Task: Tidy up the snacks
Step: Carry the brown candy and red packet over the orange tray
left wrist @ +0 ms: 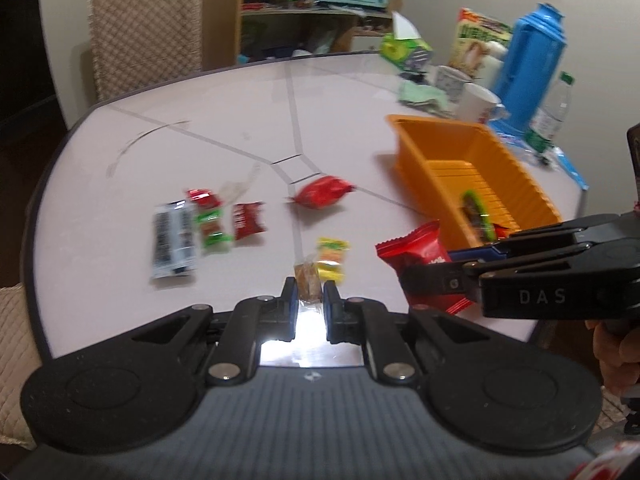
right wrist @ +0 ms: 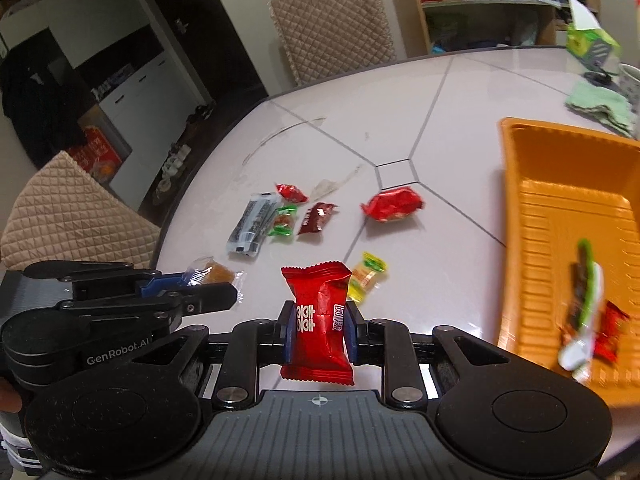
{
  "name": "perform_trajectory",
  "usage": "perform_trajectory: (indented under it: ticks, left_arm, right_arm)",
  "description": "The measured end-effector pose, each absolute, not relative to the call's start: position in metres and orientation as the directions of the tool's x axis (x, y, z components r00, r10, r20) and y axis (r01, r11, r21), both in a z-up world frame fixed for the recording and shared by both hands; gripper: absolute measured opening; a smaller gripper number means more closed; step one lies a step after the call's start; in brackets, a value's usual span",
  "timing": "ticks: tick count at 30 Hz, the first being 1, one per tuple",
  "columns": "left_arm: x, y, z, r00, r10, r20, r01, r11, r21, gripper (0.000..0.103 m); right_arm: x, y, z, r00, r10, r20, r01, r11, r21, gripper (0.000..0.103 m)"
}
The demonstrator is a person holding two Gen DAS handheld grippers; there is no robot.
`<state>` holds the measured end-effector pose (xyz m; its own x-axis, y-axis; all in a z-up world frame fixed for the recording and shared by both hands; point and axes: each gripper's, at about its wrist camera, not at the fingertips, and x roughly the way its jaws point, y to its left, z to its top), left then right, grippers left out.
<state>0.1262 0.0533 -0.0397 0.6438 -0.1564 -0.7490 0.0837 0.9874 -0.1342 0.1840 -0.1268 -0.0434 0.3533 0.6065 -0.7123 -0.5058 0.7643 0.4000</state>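
Note:
My left gripper (left wrist: 310, 294) is shut on a small brown snack in a clear wrapper (left wrist: 307, 280), lifted over the near part of the table; the right wrist view shows this left gripper (right wrist: 216, 286) and the brown snack (right wrist: 214, 274) at the left. My right gripper (right wrist: 318, 316) is shut on a red snack packet (right wrist: 316, 292), held upright; from the left wrist it appears as the right gripper (left wrist: 428, 268) with the red packet (left wrist: 412, 252). An orange tray (right wrist: 560, 216) (left wrist: 440, 136) at the right holds a green-edged packet (right wrist: 584, 280) and a small red one (right wrist: 608, 332).
Loose on the table (left wrist: 240, 112) lie a red candy (left wrist: 322, 192), a yellow packet (left wrist: 332, 258), a dark red packet (left wrist: 248, 220), a green-wrapped sweet (left wrist: 212, 228) and a black-and-white packet (left wrist: 174, 240). Behind the tray stand a blue thermos (left wrist: 536, 64), mugs (left wrist: 478, 102) and a water bottle (left wrist: 554, 112).

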Motion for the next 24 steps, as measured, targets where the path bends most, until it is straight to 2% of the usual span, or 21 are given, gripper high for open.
perform_trajectory:
  ticks: [13, 24]
  left_arm:
    - [0.137, -0.04, -0.023, 0.635, -0.299, -0.712, 0.262, 0.951, -0.166, 0.011]
    - [0.168, -0.1, -0.023, 0.632, -0.331, -0.701, 0.324, 0.934, -0.149, 0.011]
  right_arm:
    - [0.162, -0.23, -0.026, 0.466, 0.534, -0.705, -0.365, 0.842, 0.397, 0.024]
    - [0.176, -0.315, -0.02, 0.561, 0.44, -0.701, -0.249, 0.897, 0.365, 0.024]
